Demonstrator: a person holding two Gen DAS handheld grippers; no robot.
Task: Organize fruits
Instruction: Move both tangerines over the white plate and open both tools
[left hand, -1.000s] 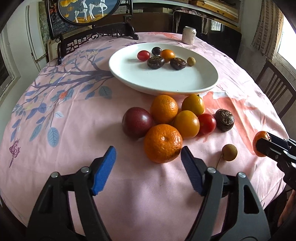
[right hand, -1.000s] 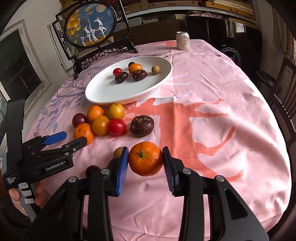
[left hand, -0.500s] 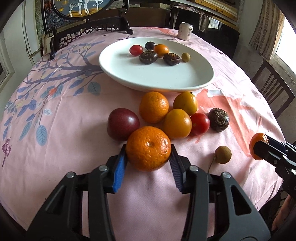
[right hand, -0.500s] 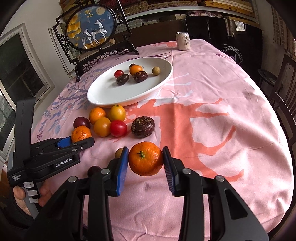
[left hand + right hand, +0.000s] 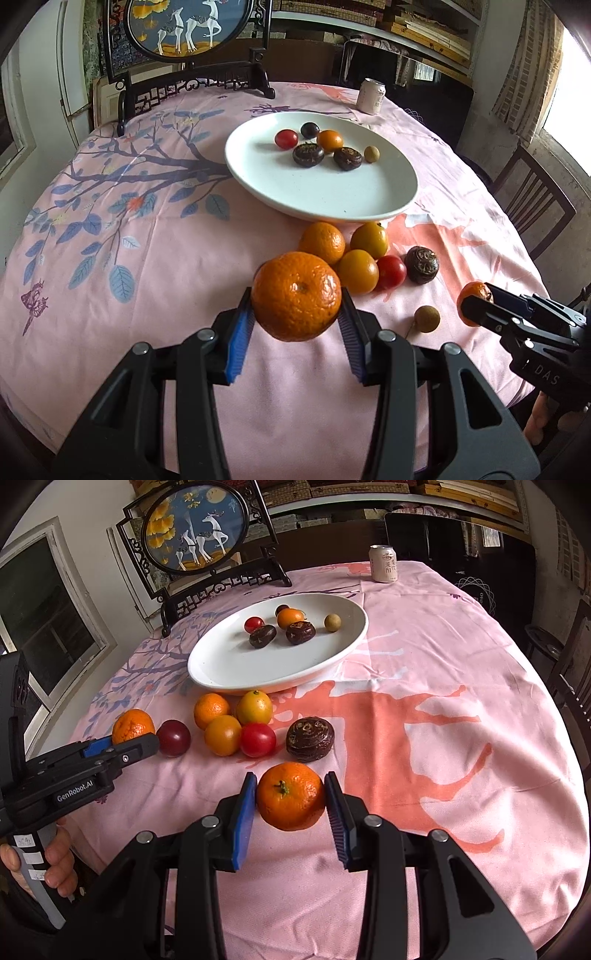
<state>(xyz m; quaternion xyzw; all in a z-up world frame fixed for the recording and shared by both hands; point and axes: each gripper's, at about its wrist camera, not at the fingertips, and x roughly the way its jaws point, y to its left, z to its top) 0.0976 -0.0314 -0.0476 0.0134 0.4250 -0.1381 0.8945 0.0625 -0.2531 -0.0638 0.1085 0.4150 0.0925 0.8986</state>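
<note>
Closes the left gripper point(image 5: 295, 297) on a large mandarin point(image 5: 297, 284) that a second ago lay free on the pink tablecloth point(image 5: 147, 258) in front of wide-open fingers. Now has those fingers drawn in to the fruit's width, blue pads point(image 5: 240, 325) pressing both flanks, and carries it up and forward, apparently clear of the cloth and hiding the dark plum point(image 5: 173, 737) from the left wrist camera.

Keeps the right gripper point(image 5: 290, 781) as before: narrowed about a second mandarin point(image 5: 290, 795), pads against its sides, low over the cloth near the table's front edge; whether quite off the surface, cannot tell.

Leaves a loose cluster behind, just short of the white plate point(image 5: 321, 195): two oranges, two yellow-orange fruits, a red tomato point(image 5: 390, 271), a wrinkled dark fruit point(image 5: 422, 264) and, apart from them, a small brown longan point(image 5: 427, 318). Shows six small fruits already on the plate's far side.

Puts both hands, by the look of it, one carry away from the plate, with most of the sorting yet undone.
</note>
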